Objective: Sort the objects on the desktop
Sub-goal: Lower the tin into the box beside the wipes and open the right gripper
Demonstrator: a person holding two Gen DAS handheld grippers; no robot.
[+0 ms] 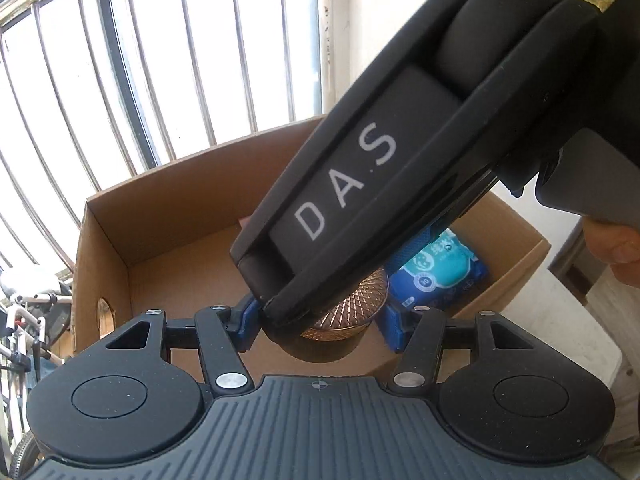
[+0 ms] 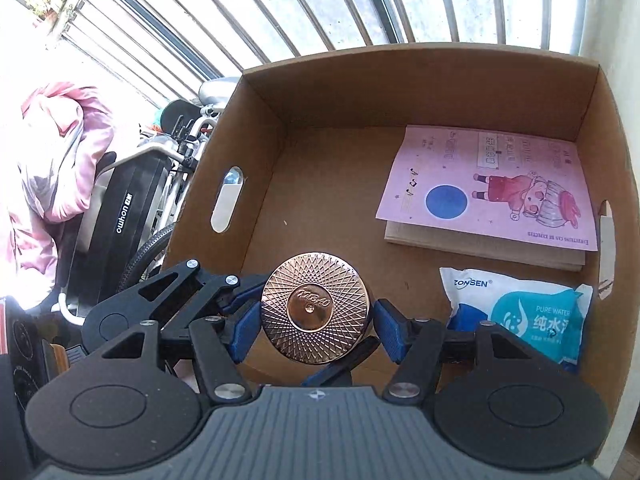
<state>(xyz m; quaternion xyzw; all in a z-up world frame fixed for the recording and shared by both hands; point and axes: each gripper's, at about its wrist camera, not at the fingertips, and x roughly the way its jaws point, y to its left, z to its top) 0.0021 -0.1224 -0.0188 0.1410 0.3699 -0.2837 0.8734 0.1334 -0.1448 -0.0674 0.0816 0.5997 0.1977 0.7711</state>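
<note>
While both claws seemingly flank one jar (image 2: 315,307) unclamped, one box (image 2: 400,80) holds two packs

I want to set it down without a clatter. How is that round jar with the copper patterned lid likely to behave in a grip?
The jar is round, so it may roll if it tips onto its side. Its lid looks like polished metal, probably slippery, and its engraved pattern could scratch. The blue fingers flank its curved sides, so contact is narrow and it might twist. Its weight cannot be judged.
</note>
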